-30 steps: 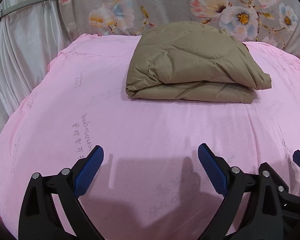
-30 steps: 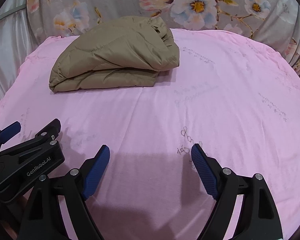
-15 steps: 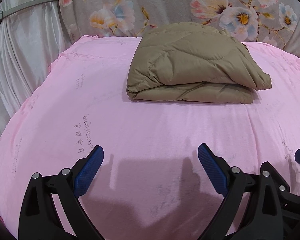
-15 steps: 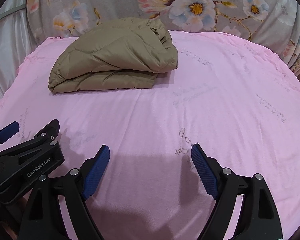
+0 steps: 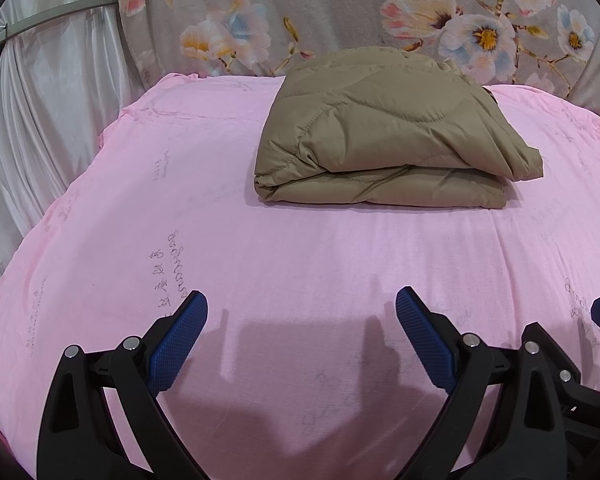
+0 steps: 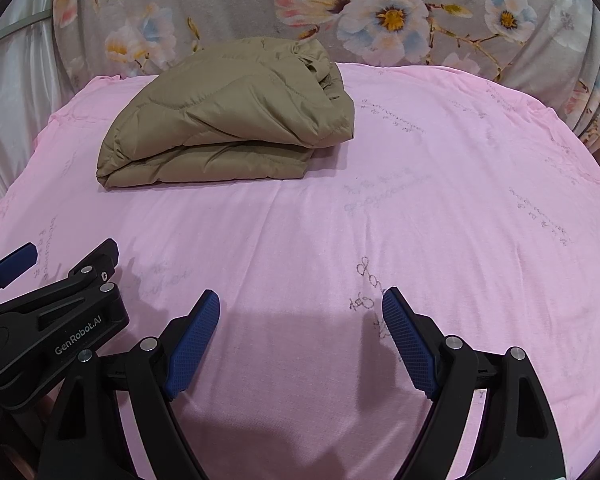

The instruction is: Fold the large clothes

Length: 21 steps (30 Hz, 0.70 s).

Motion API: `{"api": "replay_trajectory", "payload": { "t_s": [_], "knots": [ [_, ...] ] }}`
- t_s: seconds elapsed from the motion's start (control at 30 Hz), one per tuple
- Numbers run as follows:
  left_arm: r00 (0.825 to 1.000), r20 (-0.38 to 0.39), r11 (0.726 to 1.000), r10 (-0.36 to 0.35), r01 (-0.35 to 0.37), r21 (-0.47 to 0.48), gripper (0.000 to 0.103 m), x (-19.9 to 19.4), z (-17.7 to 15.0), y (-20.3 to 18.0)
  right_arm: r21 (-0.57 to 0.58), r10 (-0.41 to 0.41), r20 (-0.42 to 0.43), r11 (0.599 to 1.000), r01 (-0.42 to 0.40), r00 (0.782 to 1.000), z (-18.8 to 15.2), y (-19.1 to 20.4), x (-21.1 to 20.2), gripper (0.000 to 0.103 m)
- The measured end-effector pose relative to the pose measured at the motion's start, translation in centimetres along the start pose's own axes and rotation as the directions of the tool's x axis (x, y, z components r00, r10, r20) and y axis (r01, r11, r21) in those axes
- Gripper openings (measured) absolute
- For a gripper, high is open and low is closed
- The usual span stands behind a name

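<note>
A tan quilted jacket (image 5: 384,136) lies folded in a thick stack on the pink sheet (image 5: 300,248), toward the far side; it also shows in the right wrist view (image 6: 232,120) at upper left. My left gripper (image 5: 302,304) is open and empty, hovering over the near part of the sheet, well short of the jacket. My right gripper (image 6: 300,304) is open and empty too, beside it on the right. The left gripper's body (image 6: 48,320) shows at the lower left of the right wrist view.
A floral grey curtain (image 5: 340,12) hangs behind the bed. White drapes (image 5: 32,120) hang at the left. The pink sheet (image 6: 460,200) stretches bare to the right of the jacket, with faint printed script on it.
Both views drift slightly; the jacket sits a little farther right and lower in the left wrist view. Both grippers stay open and the jacket has not moved.
</note>
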<state>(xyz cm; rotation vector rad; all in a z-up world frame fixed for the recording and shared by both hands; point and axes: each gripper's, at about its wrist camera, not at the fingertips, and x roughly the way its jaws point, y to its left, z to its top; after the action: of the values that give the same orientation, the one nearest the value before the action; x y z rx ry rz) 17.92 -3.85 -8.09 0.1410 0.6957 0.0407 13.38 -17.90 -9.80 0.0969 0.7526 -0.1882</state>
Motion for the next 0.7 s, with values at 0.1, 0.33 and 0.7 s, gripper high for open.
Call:
{"api": "replay_trajectory", "payload": {
  "t_s": [0.1,0.33,0.7],
  "knots": [
    [1.000,0.000,1.000,0.000,0.000,0.000,0.093,0.01,-0.01,0.01,-0.001,-0.001,0.001,1.000,0.001,1.000,0.03,-0.02,0.01,0.081],
    [1.000,0.000,1.000,0.002,-0.002,0.000,0.093,0.01,-0.01,0.03,0.000,-0.003,0.002,1.000,0.003,1.000,0.04,0.05,-0.10,0.081],
    [1.000,0.000,1.000,0.005,-0.005,0.000,0.093,-0.03,0.05,0.14,0.000,-0.003,0.002,1.000,0.003,1.000,0.06,0.02,-0.06,0.081]
  ]
}}
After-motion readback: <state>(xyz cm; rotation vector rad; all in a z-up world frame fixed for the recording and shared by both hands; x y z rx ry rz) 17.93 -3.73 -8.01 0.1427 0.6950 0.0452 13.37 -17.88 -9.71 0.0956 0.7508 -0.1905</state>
